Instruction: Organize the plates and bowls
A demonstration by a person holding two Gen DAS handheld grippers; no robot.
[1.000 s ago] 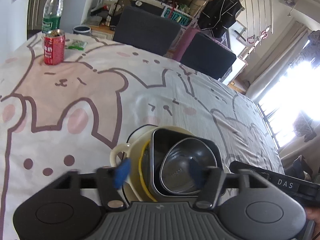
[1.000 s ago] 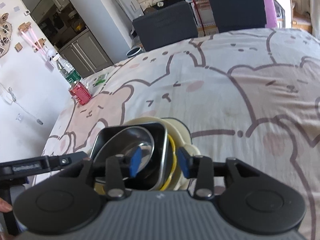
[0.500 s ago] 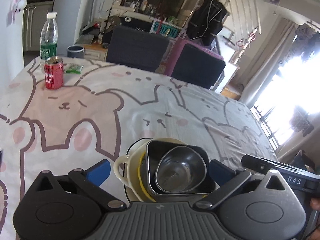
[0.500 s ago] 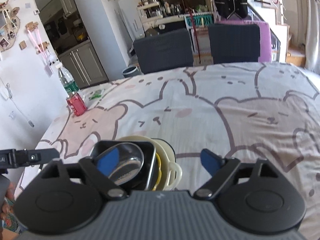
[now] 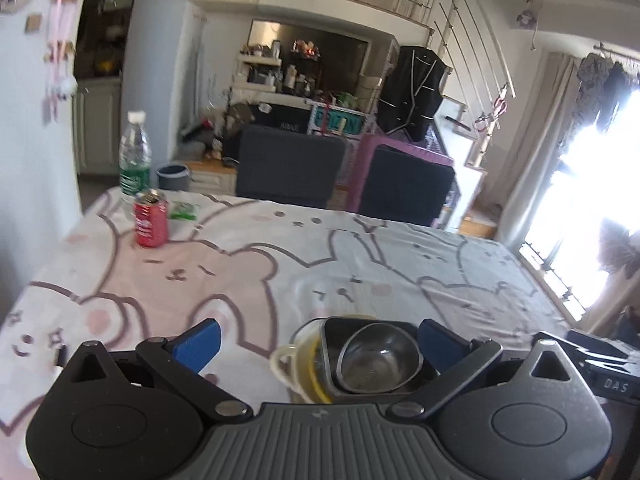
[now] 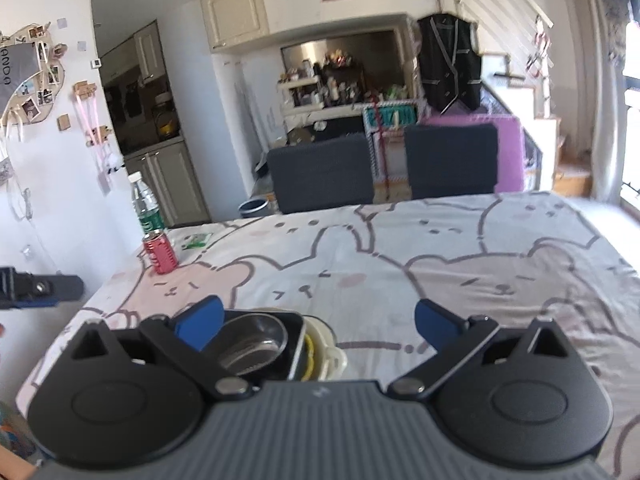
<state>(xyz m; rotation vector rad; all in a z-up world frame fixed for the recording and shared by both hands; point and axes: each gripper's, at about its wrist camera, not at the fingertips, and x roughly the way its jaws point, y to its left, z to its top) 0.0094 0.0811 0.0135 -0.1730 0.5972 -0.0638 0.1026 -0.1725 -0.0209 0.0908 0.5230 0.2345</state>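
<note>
A nested stack stands on the bear-print tablecloth (image 5: 360, 264): a round steel bowl (image 5: 378, 360) inside a dark square dish (image 5: 331, 330), inside a cream bowl with a handle (image 5: 280, 360), with a yellow rim between them. My left gripper (image 5: 318, 342) hovers open above and behind the stack, touching nothing. In the right wrist view the same steel bowl (image 6: 252, 340), square dish (image 6: 296, 340) and cream bowl (image 6: 334, 356) lie low at the left. My right gripper (image 6: 318, 322) has its jaws opening wide, with nothing pressed between them.
A red can (image 5: 150, 220), a water bottle (image 5: 135, 156) and a green packet (image 5: 184, 210) stand at the table's far left corner. Two dark chairs (image 5: 290, 172) (image 5: 406, 184) line the far edge. The right gripper's body (image 5: 600, 364) shows at the right edge of the left wrist view.
Both grippers opened from around the stack's rims and pulled back and upward. The stack stayed on the table and now looks smaller and lower in both views.
</note>
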